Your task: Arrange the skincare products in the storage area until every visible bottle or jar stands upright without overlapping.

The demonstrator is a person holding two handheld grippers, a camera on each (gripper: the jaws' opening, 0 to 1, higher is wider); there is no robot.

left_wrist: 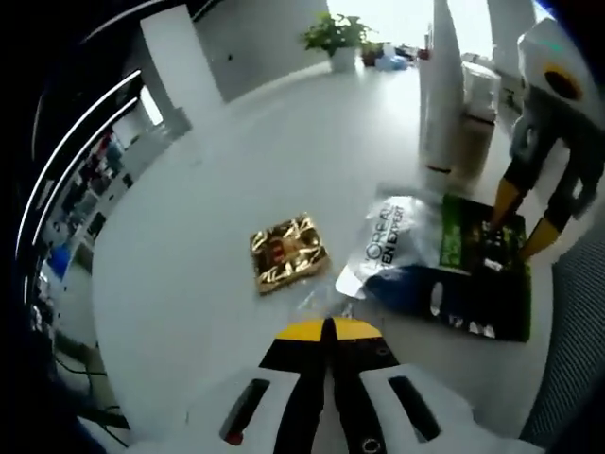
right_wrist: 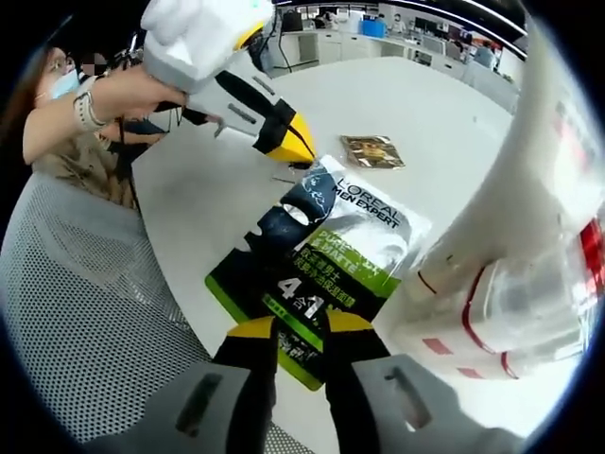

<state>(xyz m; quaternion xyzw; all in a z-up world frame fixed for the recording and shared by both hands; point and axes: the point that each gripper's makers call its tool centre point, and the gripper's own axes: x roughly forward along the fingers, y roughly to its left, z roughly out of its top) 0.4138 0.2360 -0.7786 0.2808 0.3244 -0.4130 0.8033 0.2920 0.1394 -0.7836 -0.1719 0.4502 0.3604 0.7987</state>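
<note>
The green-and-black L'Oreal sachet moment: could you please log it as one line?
right gripper: jaws astride green-and-black L'Oreal sachet edge, grip uncertain | left gripper: shut, empty, at sachet corner | gold foil packet: flat on white table | white bottle: upright

I count one green-and-black face-mask packet [right_wrist: 317, 260] and one small gold foil sachet [left_wrist: 287, 253] lying on one white table [left_wrist: 217, 180]. I see one tall white bottle [left_wrist: 442, 85] standing, one clear jar with red bands [right_wrist: 529, 303] beside it, one potted plant [left_wrist: 337, 38], and two tools: left tool [left_wrist: 329, 328], right tool [right_wrist: 301, 323].
</note>
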